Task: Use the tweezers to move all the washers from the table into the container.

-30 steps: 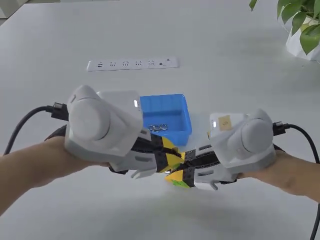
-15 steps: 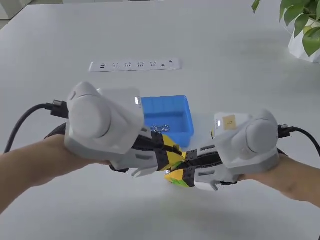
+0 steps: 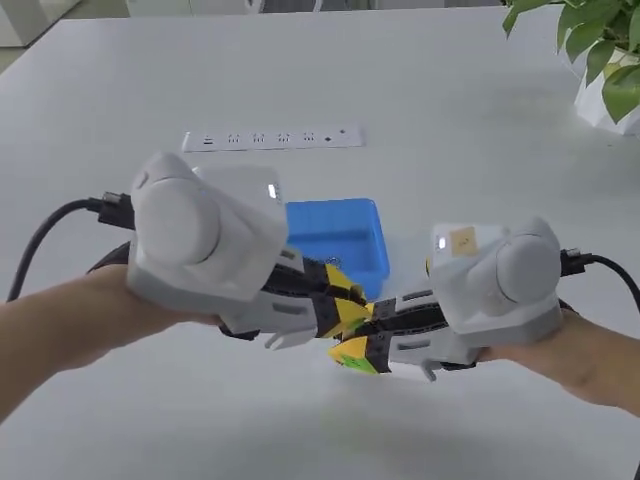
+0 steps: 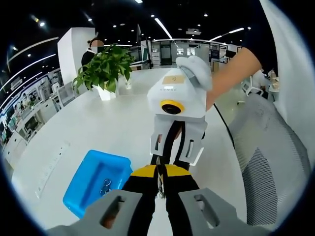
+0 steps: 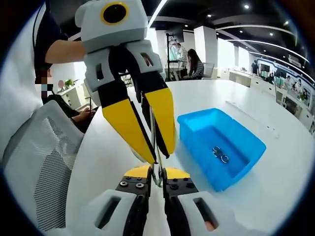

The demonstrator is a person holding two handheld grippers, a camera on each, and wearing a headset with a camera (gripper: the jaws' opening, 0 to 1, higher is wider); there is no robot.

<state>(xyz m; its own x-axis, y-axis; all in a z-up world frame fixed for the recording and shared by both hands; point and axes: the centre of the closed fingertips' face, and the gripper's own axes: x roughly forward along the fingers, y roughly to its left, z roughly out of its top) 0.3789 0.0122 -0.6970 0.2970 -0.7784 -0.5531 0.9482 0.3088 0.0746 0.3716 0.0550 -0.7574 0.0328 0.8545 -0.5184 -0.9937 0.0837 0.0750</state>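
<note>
Both grippers sit tip to tip as they did a second ago. In the head view the left gripper [image 3: 355, 305] now covers more of the near-left corner of the blue rectangular plastic container [image 3: 340, 225], hiding the washers that showed there before. The right gripper [image 3: 350, 352] meets it from the lower right of the frame, on the near side of the container, which stands at mid-frame on the white table [image 3: 450, 120].

In the right gripper view, the right gripper [image 5: 157, 172] has its jaws almost together, pinching the slim metal tweezers [image 5: 153, 132]. The left gripper [image 5: 158, 152] reaches down from the top of the frame, its yellow fingers closing to a point around the same tweezers. The left gripper view shows the left gripper [image 4: 159, 172] likewise nearly closed on the tweezers [image 4: 160, 184], facing the right gripper [image 4: 165, 157].

A few small metal washers [image 5: 220, 153] lie on the container [image 5: 231, 177] floor, at centre right there and lower left [image 4: 105, 186] in the left gripper view's container [image 4: 96, 169]. A white power strip [image 3: 272, 137] lies beyond, upper centre.
</note>
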